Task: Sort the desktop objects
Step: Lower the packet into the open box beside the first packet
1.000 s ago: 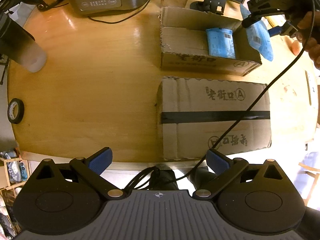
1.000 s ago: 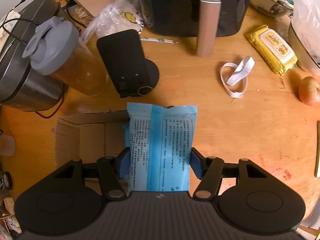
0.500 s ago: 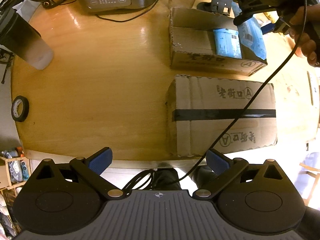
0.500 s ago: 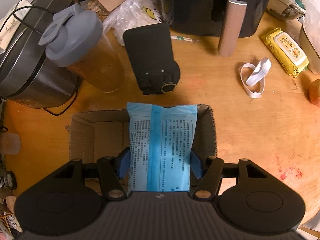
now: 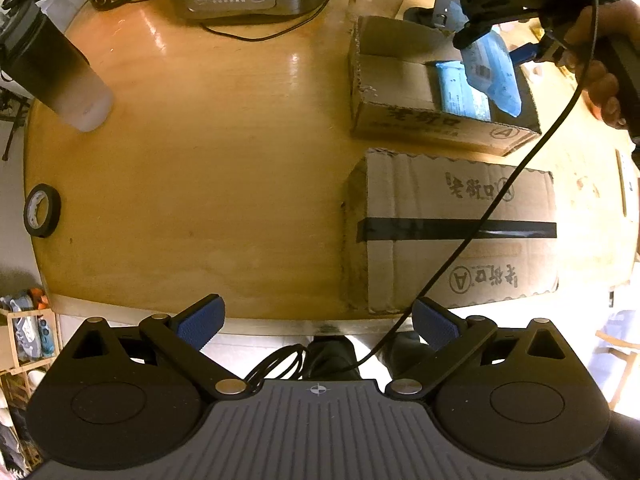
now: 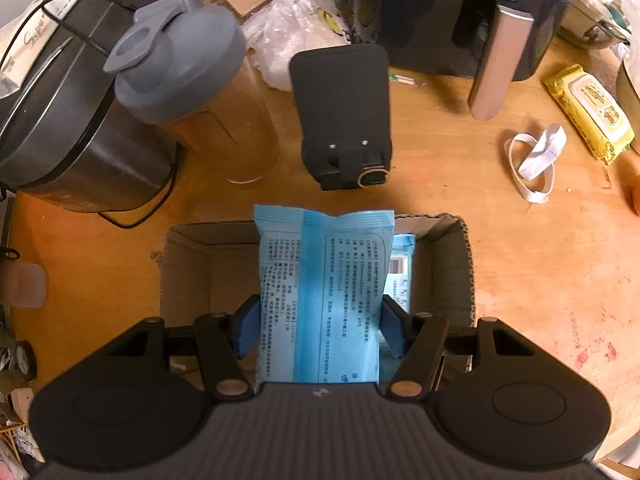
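Our right gripper (image 6: 320, 328) is closed on a blue wet-wipe pack (image 6: 322, 300), its blue pads pressing the pack's two long sides, so the pack's long axis runs forward along the fingers. From the left wrist view we see the same pack hanging tilted over the right end of the open cardboard box (image 5: 436, 92), not yet resting inside it. A second blue pack (image 5: 460, 92) already lies in that box, just beside and partly under the one we hold.

What the coming move turns on, as we judge it, is that the box opening sits directly below and ahead of the right gripper, with the free floor of the box lying to the left of the second pack. We would lower the pack lengthwise alongside that one before letting go.

Our left gripper (image 5: 316, 324) is wide open and holds nothing; it hangs off the near edge of the table, on the near side of the taped closed carton (image 5: 452, 232), well apart from the open box. The right hand is clearly the nearer one.
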Available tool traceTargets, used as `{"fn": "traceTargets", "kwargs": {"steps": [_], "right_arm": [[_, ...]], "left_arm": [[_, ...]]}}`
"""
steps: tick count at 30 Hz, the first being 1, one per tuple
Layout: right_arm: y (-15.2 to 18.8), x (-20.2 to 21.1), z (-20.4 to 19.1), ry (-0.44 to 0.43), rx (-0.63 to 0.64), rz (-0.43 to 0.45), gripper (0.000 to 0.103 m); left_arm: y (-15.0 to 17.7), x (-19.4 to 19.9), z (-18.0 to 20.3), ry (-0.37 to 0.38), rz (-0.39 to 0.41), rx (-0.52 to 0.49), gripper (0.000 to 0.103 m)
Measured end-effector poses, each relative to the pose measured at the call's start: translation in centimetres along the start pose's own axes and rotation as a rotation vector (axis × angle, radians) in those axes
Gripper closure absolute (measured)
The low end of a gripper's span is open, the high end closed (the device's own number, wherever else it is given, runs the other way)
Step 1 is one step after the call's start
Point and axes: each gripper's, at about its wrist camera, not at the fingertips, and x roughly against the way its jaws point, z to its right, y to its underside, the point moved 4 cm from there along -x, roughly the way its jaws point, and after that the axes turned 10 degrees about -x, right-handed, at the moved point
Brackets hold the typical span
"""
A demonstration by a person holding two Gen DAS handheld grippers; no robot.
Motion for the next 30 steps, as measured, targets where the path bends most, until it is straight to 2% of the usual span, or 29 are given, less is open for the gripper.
{"fn": "traceTargets", "kwargs": {"steps": [30], "right_arm": [[1.3, -3.2, -6.4, -0.015, 0.038, -0.037, 0.043]], "left_arm": [[0.3, 0.1, -2.1, -0.008, -0.011, 0.056, 0.0]]}}
